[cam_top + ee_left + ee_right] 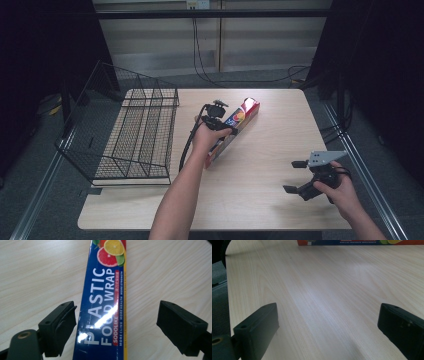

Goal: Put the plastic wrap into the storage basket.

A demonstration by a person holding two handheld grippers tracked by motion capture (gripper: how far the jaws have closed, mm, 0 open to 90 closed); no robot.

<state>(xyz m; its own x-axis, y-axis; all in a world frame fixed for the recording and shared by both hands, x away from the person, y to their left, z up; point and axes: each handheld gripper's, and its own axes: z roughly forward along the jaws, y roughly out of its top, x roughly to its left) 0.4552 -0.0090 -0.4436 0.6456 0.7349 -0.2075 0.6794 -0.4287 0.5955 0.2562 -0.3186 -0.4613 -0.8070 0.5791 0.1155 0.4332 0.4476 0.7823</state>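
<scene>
— What do you have around the box?

— I'm taking the food wrap box (233,131) as my landmark. It lies flat on the table (260,195), long and slanted, near the middle. My left gripper (216,116) sits over its middle stretch. In the left gripper view the box (105,305) runs up between the two black jaws, which stand apart: one jaw is right against the box's blue edge, the other is well off to the far side with bare wood between.

— Anything in the way?

— To the left of the box, apart from it, a black wire rack (131,131) rests on the table's left part, its tall side wall (82,117) overhanging the table edge. Nothing lies between rack and box but tabletop.

— And your other hand?

— My right gripper (297,176) hangs well to the right of the box, nearer me, jaws wide apart and holding nothing. In the right gripper view I see open wood (317,297) ahead, with the box's edge (359,242) at the far end.
</scene>
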